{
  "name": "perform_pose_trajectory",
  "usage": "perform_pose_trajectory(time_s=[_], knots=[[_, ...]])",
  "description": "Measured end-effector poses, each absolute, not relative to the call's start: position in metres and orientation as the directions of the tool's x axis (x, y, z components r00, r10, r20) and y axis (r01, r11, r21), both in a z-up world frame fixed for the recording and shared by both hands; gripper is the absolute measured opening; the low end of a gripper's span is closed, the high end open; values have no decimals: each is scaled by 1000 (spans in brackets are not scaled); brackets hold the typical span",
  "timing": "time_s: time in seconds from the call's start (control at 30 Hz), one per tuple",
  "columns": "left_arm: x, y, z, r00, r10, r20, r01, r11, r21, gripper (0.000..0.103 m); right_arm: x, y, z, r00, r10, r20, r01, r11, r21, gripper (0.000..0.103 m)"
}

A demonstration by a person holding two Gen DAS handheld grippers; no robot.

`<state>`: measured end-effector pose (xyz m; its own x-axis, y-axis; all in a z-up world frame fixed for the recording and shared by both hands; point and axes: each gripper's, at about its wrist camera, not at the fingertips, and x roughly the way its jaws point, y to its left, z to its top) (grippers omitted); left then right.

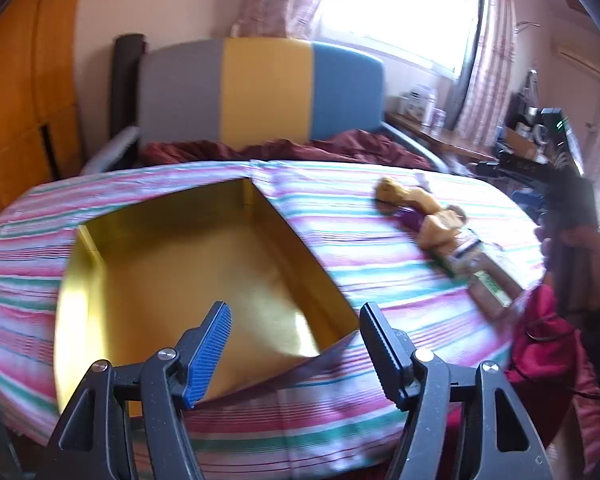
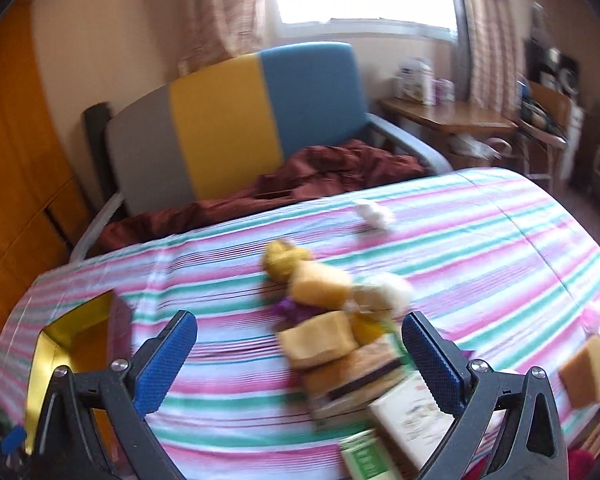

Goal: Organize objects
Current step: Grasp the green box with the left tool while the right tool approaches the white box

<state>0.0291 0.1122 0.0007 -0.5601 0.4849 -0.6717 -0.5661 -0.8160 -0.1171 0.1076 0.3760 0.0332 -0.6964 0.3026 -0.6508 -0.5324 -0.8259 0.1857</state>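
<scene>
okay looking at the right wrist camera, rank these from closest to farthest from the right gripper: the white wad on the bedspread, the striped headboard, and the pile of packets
1. Pile of packets: just ahead of the open right gripper, partly between its fingers.
2. White wad: farther up the striped bedspread, right of centre.
3. Striped headboard: farthest, beyond the bed, under the window.

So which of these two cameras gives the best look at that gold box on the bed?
The left wrist view. There the gold box fills the middle of the picture, open, with its empty inside and most of its walls showing. The right wrist view catches only a corner of it at the left edge, partly behind the right claw.
</scene>
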Motion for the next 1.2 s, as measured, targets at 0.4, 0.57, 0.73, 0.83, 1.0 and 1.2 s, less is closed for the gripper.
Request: perform_pose_trajectory(time_s=[0.4, 0.57, 0.73, 0.83, 1.0, 1.2], knots=[[24, 215, -25, -341, 519, -784, -729, -672, -128, 74, 166, 483, -9, -721, 288, -631, -663, -551, 506, 103], [21, 261, -38, -188, 572, -798, -784, -577, -228, 73, 169, 484, -9, -760, 245, -602, -622, -543, 564, 103], [22, 305, -57, -21, 612, -790, -801, -483, -353, 71, 174, 484, -8, -789, 228, -571, -591, -536, 602, 103], [21, 328, -63, 10, 617, -787, -815, -451, -364, 69, 176, 484, -7, -811, 210, -546, -561, -543, 625, 103], [29, 362, -66, 19, 629, -777, -883, -354, -308, 69, 173, 481, -5, -860, 131, -494, -473, -570, 672, 103], [48, 387, -72, 79, 593, -802, -982, -93, -165, 78, 173, 482, -10, -879, 75, -472, -428, -562, 708, 103]])
